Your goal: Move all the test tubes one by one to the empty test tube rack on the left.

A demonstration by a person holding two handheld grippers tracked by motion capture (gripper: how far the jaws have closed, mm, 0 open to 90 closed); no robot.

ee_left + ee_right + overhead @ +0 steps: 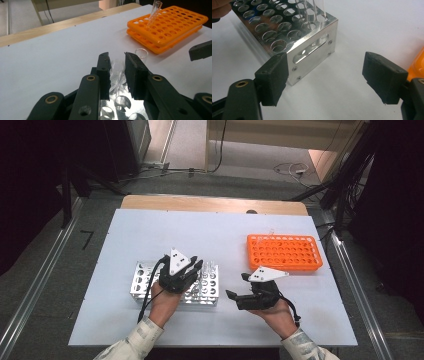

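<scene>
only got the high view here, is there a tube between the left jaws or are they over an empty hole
observer: The left gripper has a clear tube between its jaws, standing in the metal rack. I cannot tell if they press it.
operator: right one holding anything
observer: No, the right gripper has its jaws wide open on nothing, beside the metal rack's end.
operator: any tubes elsewhere
observer: One leaning tube stands in the orange rack.

The near rack [294, 37] was polished, reflective metal. The far rack [284, 252] was smooth, matt orange plastic. The tubes [154, 13] were clear and glossy. The table surface [200, 232] was matt white, edged in wood.
</scene>
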